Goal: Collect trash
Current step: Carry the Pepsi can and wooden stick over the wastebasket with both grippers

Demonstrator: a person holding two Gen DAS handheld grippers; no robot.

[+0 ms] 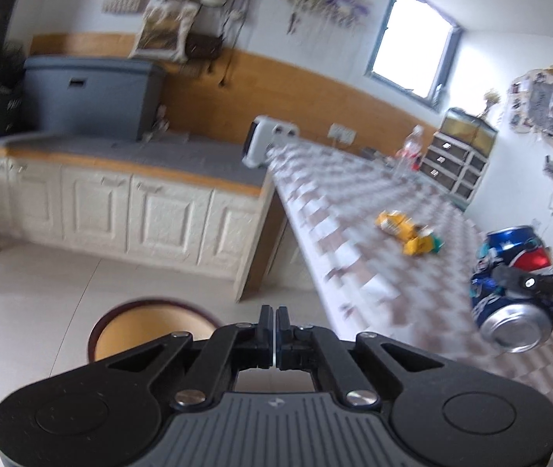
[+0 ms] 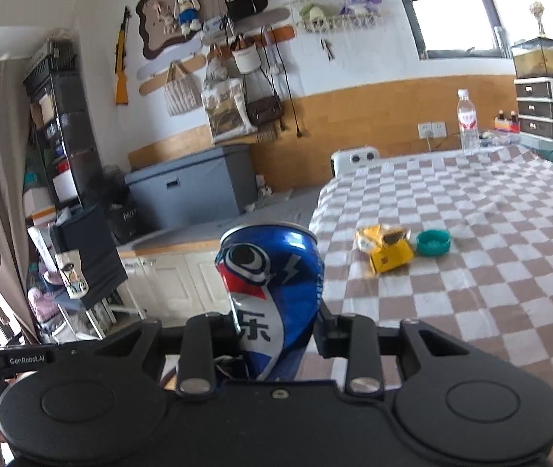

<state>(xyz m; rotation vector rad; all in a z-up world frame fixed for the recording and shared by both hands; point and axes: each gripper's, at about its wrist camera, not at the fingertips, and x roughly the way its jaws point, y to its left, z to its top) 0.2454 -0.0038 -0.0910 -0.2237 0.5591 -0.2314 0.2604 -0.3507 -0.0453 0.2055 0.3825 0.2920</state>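
The right tool (image 2: 276, 323) was clamped across the middle of a blue cola can (image 2: 272, 272), already dented and creased, and held it clear of the checked surface (image 2: 451, 272), out past that surface's near left edge. From where I stood the can looked empty and light, thin metal that gives under pressure; I judged the waist grip sound, since the crumpled wall offers the pads something to bite, though the glossy skin could slide if the squeeze eased. Squeezing harder would only fold it further, which hardly matters for rubbish. The left tool (image 1: 275, 321) had its jaws together with nothing between them, and it hung over the tiled floor above a round, dark-rimmed bin (image 1: 151, 330) just off the surface's edge. Still on the surface, near its middle, lay a crumpled yellow wrapper (image 2: 383, 249) with a teal cap (image 2: 433, 242) just beside it. The wrapper seemed feather-light, soft and crinkly, best pinched at a raised fold. The cap looked stiff, small and smooth, so I would take it across its rim. A clear water bottle (image 2: 467, 124) stood upright near the far edge; whether it counted as trash I could not tell.
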